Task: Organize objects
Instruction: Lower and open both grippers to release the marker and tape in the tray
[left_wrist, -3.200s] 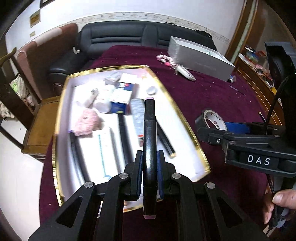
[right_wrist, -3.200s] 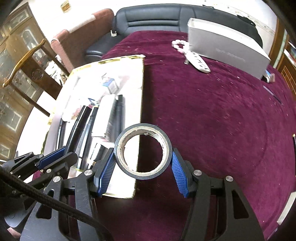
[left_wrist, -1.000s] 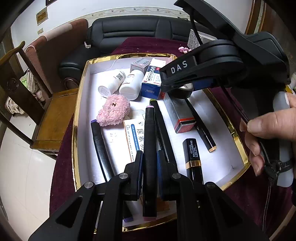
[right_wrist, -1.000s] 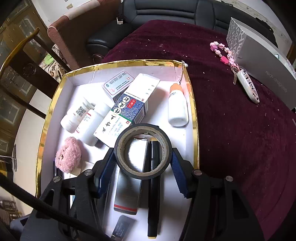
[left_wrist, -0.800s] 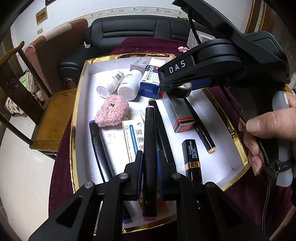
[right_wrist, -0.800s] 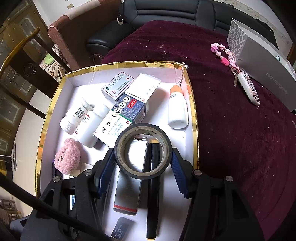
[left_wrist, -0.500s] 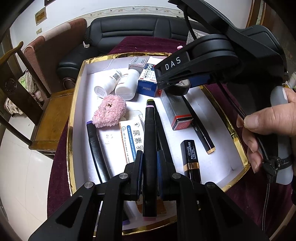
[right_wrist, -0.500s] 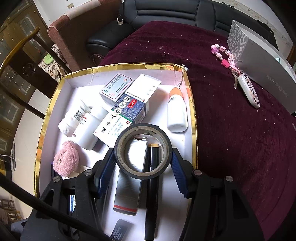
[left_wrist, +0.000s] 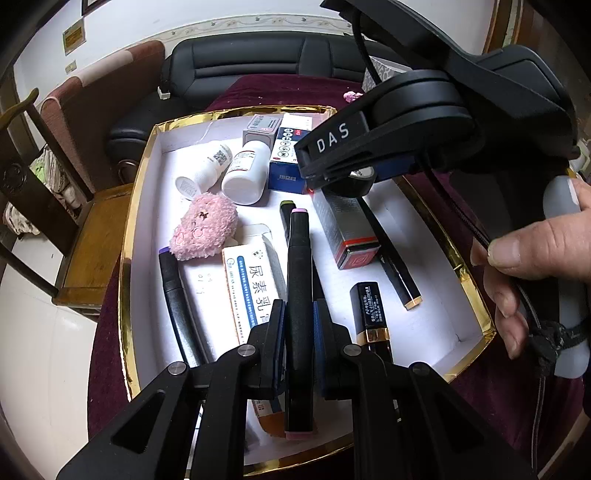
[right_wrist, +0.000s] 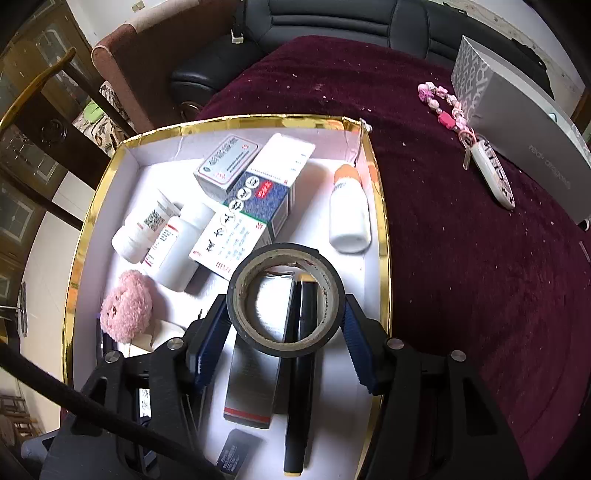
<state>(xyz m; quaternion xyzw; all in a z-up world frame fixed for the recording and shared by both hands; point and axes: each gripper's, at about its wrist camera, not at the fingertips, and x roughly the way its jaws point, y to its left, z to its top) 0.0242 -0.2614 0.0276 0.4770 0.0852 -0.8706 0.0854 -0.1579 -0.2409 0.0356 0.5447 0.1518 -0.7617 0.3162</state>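
The left gripper is clamped on a black marker with pink ends, held above the near half of the tray, a white box with a gold rim on the maroon cloth. The right gripper pinches a black tape roll by its outer sides, over the middle of the tray.

Only the left view shows the right gripper from outside — its black body marked DAS, with a hand around the grey handle at the tray's right. It also shows what lies in the near part of the tray: a second marker with a purple cap by the left wall, a white carton with blue print beside it, and a short black tube with a gold band toward the right wall.

Only the right view shows a small white bottle with an orange cap lying against the tray's right wall, hidden behind the right gripper in the other view. Beyond the tray, on the cloth, it shows a pink bead chain and a grey box.

Both views show the pink plush and two white bottles in the left half of the tray — and a silver carton with a red end near its middle.
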